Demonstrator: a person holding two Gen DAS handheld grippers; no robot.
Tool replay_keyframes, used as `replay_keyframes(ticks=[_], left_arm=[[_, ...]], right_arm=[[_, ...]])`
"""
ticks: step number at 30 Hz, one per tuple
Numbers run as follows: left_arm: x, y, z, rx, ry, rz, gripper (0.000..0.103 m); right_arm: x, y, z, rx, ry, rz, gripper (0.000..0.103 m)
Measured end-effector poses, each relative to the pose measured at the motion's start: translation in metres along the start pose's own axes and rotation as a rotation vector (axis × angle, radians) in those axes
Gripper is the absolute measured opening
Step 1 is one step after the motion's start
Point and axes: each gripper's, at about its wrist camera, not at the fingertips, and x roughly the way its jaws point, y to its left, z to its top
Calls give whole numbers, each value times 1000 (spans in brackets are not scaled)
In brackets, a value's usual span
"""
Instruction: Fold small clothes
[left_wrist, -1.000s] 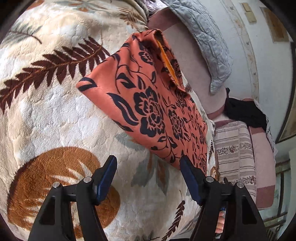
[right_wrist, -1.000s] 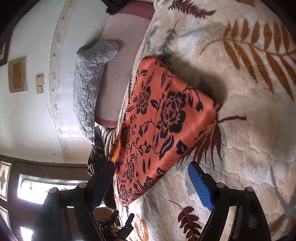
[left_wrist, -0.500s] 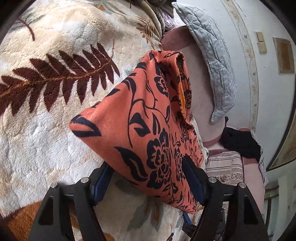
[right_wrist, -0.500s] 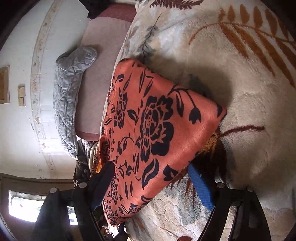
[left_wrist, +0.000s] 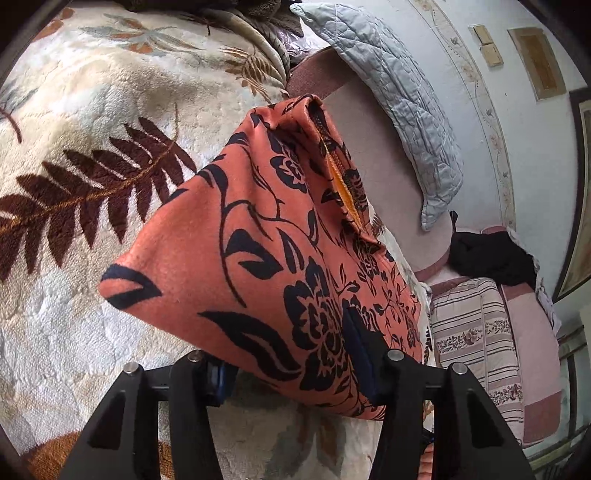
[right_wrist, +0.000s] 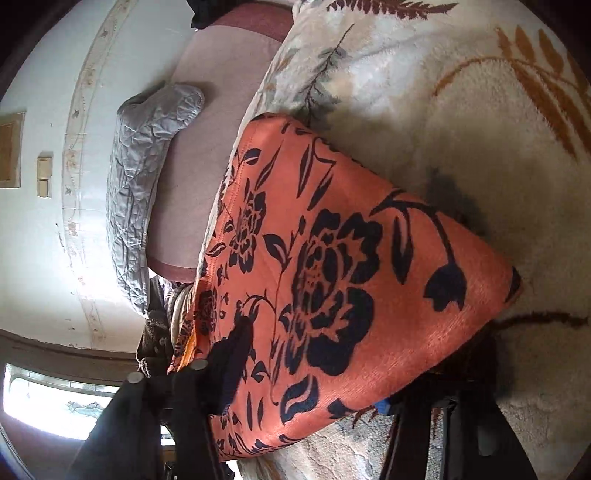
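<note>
Found just one small piece of clothing: the orange floral garment (left_wrist: 266, 266), lying as a folded slab on the fern-patterned blanket (left_wrist: 92, 240) of the bed. Filled the middle of the left wrist view and likewise the middle of the right wrist view (right_wrist: 332, 277). Sat near the blanket's edge, with the open side and its yellow lining turned to the upper right in the left wrist view.

Flanked along the near hem by two grippers, one toward each lower corner. Judged this a way to raise the hem evenly and carry it over for a further fold without letting the layers slide apart.

As to the left gripper (left_wrist: 288, 354), at lower centre of its view: stood roughly half open and closing, with the hem between its two fingers. Had one finger tucked under the cloth at lower left and the other riding over it at lower right. Seemed not yet pinched tight.

As to the right gripper (right_wrist: 314, 373), at lower centre of its own view: likewise about half open and closing on the hem. Showed a dark finger over the cloth at lower left and only a blue sliver of the other beneath it at lower right. Looked not yet clamped either.

Counted otherwise: one grey quilted pillow (left_wrist: 399, 122) at upper right, one black cloth (left_wrist: 491, 258) at right, and one striped bedding bundle (left_wrist: 476, 332) below it.
</note>
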Motion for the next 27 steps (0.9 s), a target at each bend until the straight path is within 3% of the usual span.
replay_keyframes(ticks=[1, 8, 15, 19, 23, 25, 27], left_arm=[[2, 1, -1, 1, 4, 10, 53], [8, -1, -4, -3, 45, 22, 74], [5, -9, -6, 46, 12, 8, 72], [7, -7, -4, 48, 6, 27, 50], [12, -4, -2, 17, 14, 31, 50], [15, -3, -2, 8, 24, 36, 61], [16, -3, -2, 3, 22, 35, 62]], right_arm=[[0, -3, 1, 10, 2, -7, 39], [0, -7, 1, 25, 9, -4, 38], [1, -8, 1, 10, 20, -7, 38], [2, -7, 1, 16, 21, -5, 39], [3, -6, 2, 8, 17, -10, 39], [4, -4, 1, -2, 14, -12, 39], [5, -2, 0, -15, 12, -14, 39]])
